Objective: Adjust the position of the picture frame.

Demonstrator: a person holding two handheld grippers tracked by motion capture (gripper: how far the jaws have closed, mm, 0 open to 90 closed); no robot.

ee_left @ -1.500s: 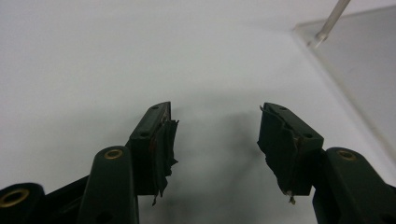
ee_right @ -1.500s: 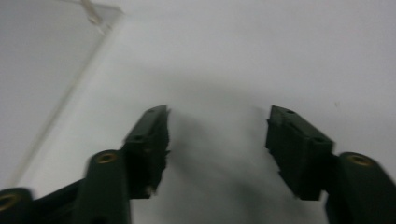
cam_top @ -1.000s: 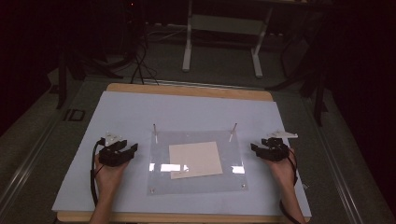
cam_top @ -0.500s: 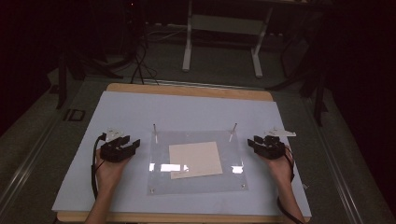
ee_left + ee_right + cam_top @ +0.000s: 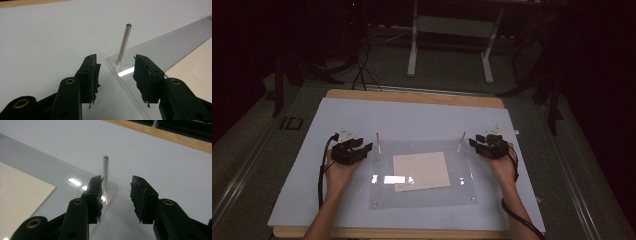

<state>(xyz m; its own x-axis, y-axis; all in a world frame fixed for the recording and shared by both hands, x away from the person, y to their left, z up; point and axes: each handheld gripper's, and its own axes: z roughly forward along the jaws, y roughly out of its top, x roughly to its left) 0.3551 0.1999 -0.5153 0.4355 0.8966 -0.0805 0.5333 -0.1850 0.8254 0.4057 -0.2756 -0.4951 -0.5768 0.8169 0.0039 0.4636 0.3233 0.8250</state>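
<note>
the clear plate (image 5: pixel 422 192) lies flat on the bench (image 5: pixel 412 120) with a cream sheet (image 5: pixel 421 171) under it, a thin metal pin standing at each far corner. the left tool (image 5: pixel 362 148) is spread apart just short of the left pin (image 5: pixel 123 43); the right tool (image 5: pixel 476 143) is equally spread beside the right pin (image 5: pixel 105 173). judging by this, each pin needs centring between the jaws before closing, low on the shaft, both sides together, so the plate doesn't skew.

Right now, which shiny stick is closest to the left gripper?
The metal pin at the clear plate's far left corner. It stands just ahead of the open left gripper; the other pin stands by the right gripper.
</note>
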